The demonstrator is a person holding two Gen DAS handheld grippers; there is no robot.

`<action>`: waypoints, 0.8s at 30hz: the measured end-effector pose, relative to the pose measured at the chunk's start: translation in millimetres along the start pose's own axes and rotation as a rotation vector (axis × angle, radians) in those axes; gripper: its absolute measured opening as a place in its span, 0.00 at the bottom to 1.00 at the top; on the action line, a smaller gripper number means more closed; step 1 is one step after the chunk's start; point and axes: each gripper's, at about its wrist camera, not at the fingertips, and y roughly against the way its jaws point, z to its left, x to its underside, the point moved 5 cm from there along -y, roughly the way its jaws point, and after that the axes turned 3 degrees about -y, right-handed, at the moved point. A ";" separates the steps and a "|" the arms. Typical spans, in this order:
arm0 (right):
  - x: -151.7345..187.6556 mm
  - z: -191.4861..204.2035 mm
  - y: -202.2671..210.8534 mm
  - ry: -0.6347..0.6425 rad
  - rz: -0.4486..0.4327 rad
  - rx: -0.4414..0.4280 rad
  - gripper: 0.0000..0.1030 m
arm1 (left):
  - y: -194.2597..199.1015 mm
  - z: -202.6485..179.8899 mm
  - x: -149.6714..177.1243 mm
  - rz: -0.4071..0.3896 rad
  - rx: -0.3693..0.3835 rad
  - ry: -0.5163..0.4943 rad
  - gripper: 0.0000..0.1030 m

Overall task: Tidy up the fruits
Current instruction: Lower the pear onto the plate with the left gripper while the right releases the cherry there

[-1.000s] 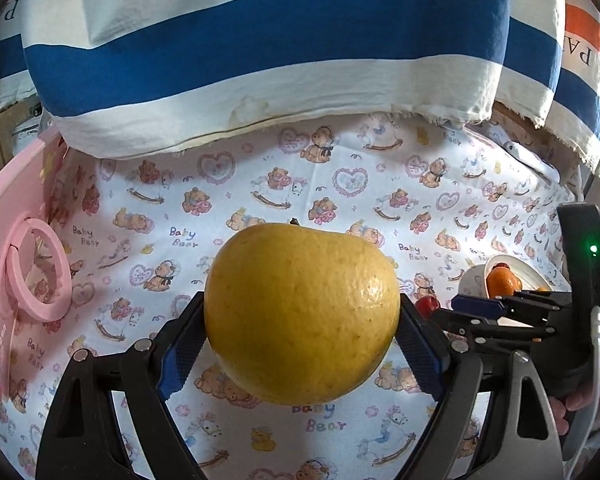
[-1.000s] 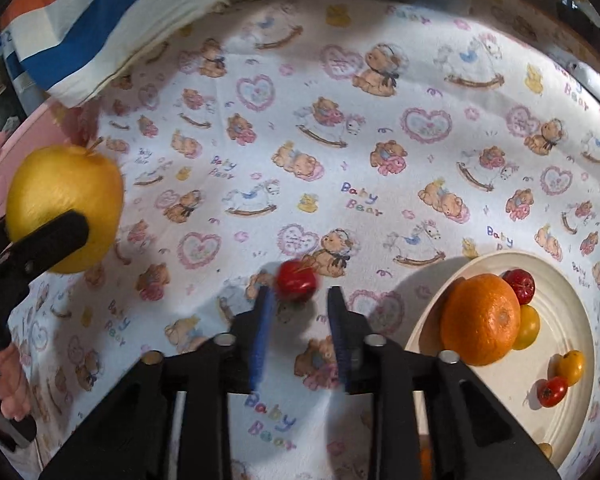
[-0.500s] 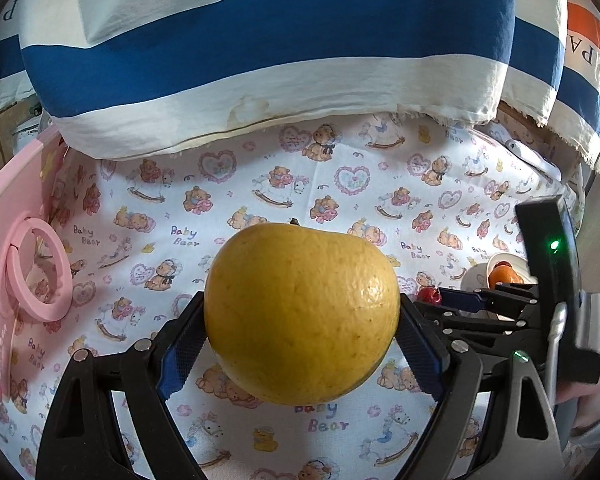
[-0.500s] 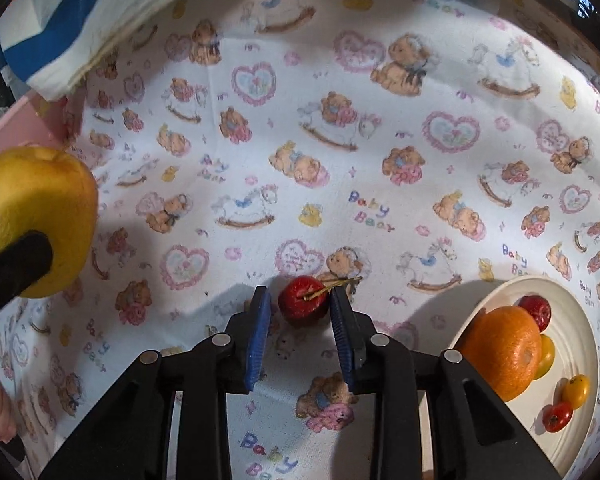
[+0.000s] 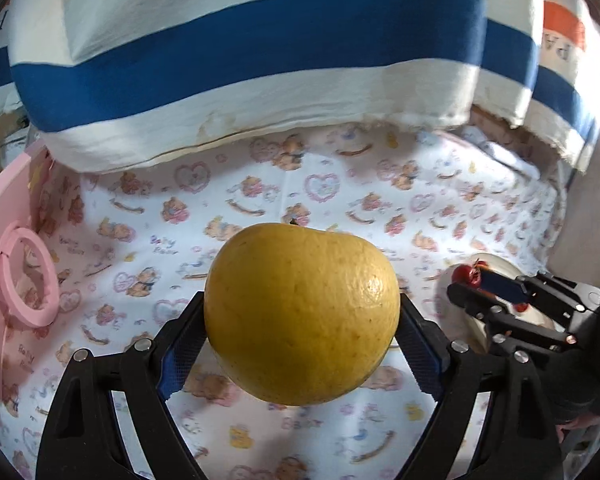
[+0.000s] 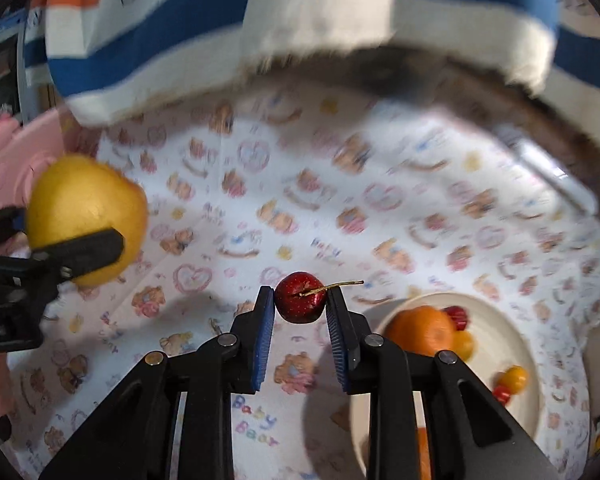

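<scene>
My left gripper is shut on a big yellow citrus fruit and holds it above the bear-print cloth; it also shows at the left of the right wrist view. My right gripper is shut on a small red cherry with a stem, lifted off the cloth; it shows at the right of the left wrist view. A cream plate to the right holds an orange and several small red and yellow fruits.
A blue, white and orange striped cloth hangs along the back. A pink board with a ring stands at the left edge. The bear-print cloth covers the surface between them.
My right gripper has shut on the cherry and lifted it off the cloth, tilting up toward the plate side. My left gripper keeps holding the yellow fruit almost still.
</scene>
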 end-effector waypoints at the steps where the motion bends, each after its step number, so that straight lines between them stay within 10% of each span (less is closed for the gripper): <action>1: 0.4 -4.6 8.3 -0.008 -0.018 0.003 0.27 | 3.4 -4.2 -0.5 -0.013 0.003 -0.011 0.85; 24: 89.6 -190.3 58.4 -0.292 0.007 0.080 0.27 | -3.9 -48.3 16.7 0.022 0.058 -0.096 0.85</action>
